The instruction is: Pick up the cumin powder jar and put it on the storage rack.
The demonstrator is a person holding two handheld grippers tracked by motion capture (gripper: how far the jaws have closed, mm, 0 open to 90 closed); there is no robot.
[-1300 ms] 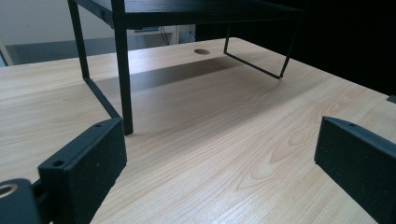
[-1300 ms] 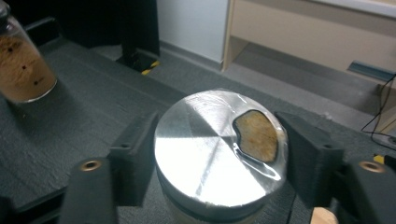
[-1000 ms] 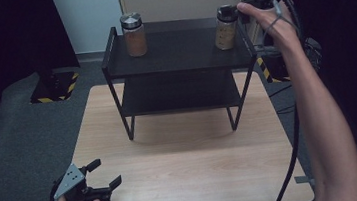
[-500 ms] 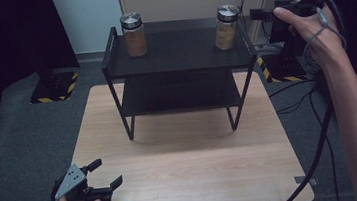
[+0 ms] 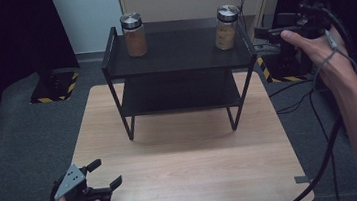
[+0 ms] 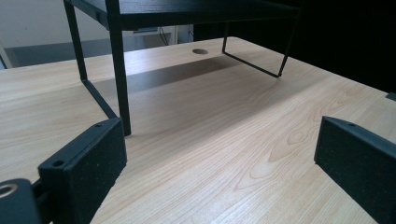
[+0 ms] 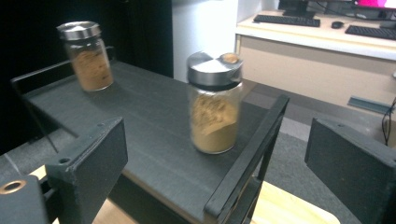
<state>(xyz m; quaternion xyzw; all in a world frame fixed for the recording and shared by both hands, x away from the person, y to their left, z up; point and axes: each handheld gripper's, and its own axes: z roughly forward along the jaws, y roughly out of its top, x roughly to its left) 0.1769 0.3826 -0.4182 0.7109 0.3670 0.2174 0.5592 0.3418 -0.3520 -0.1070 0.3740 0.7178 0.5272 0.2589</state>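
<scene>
While our right gripper (image 7: pixel 215 182) stood wide open — empty — the spice jar (image 7: pixel 214 103) ahead between its jaws sat shelved (image 7: pixel 154 135), ungrasped.

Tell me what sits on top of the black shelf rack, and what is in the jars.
Two glass jars with metal lids stand on the black shelf rack: the left jar holds reddish-brown powder, the right jar paler tan powder. Whether anything lies under the powder cannot be seen.

L gripper (image 5: pixel 105 177) low near person, jaws apart; R gripper (image 5: pixel 266 33) held high at arm's length, jaws apart, empty.
</scene>
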